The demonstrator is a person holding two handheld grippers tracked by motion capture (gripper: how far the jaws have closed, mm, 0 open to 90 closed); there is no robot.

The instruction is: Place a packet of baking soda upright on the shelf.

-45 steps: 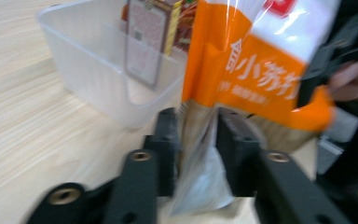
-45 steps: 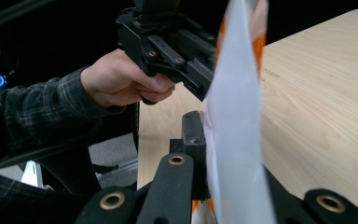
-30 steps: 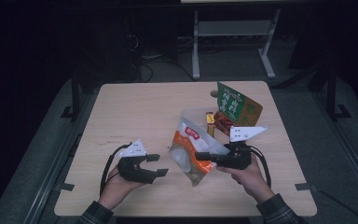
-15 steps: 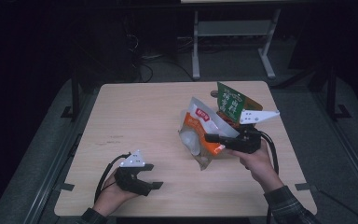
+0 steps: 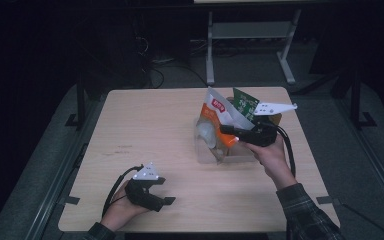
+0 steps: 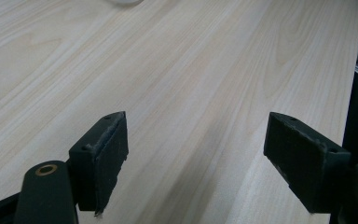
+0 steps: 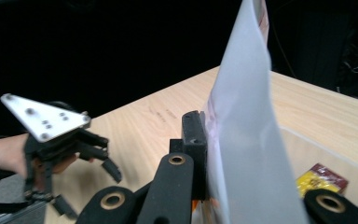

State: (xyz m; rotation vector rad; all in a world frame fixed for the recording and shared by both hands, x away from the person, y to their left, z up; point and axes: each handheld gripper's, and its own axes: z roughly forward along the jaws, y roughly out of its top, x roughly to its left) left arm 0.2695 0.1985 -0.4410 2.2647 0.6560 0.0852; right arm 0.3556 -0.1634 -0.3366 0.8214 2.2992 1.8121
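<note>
An orange and white snack bag point(image 5: 214, 112) hangs upright at the clear plastic bin point(image 5: 205, 157) on the right of the table. My right gripper point(image 5: 226, 131) is shut on its edge; in the right gripper view the jaws point(image 7: 209, 135) pinch the bag's pale back side point(image 7: 242, 140). Whether the bag's bottom touches the bin I cannot tell. My left gripper point(image 5: 166, 199) rests near the front left edge. Its jaws point(image 6: 196, 140) have just been opening and stand wide over bare wood, with nothing between them.
A green snack bag point(image 5: 244, 102) stands behind the orange one. A yellow packet point(image 7: 321, 179) lies in the bin. The wooden table point(image 5: 145, 130) stretches to the left of the bin. The left gripper point(image 7: 88, 172) also shows far off in the right gripper view.
The right gripper has carried the bag up and away to the back right, to the bin and the green bag. The left gripper has drawn back from the bag toward the front edge.
</note>
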